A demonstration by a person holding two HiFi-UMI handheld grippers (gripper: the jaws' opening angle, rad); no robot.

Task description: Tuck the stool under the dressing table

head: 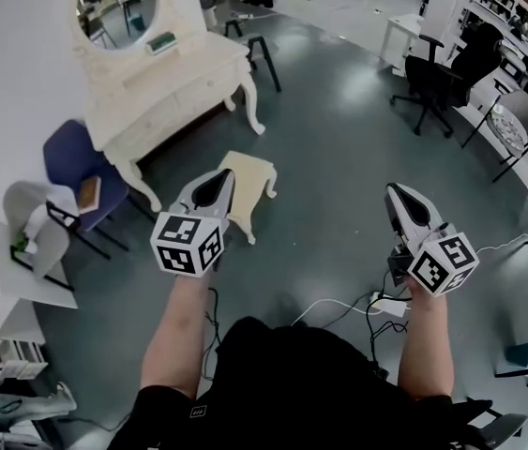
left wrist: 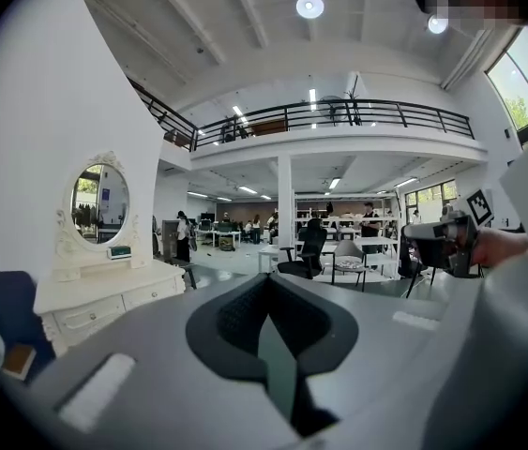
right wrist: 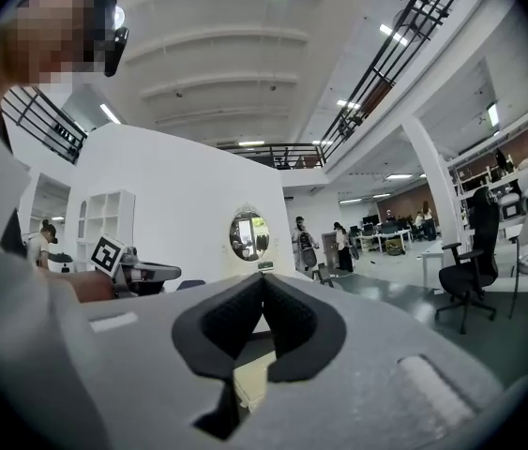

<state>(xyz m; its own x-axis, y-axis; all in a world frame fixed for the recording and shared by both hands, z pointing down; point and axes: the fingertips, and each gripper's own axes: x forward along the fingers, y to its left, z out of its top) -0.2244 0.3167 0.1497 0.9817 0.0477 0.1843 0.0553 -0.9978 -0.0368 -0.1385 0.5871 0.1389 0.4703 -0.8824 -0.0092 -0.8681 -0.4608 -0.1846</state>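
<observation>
Far left, a blue chair (head: 68,160) stands on the floor against the white wall, with a book-like item on its seat. Next to it is the cream dressing table (head: 165,92), set along the same wall; its round mirror (head: 118,7) rises from the rear edge of the top, and a small teal box (head: 160,42) sits at that rear edge just beside the mirror's base. The stool (head: 252,178), cream like the table, stands upright on the open floor in front of the table's front edge, clear of the table's legs and not under the top. The left gripper (head: 217,178) is held just short of the stool's near side, tilted slightly downward; its jaws are closed together with nothing between them, and contact with the stool cannot be confirmed. The right gripper (head: 397,193) is held level, well apart to the right, over bare floor, jaws likewise closed and empty. A black office chair (head: 430,84) stands at the far right.
</observation>
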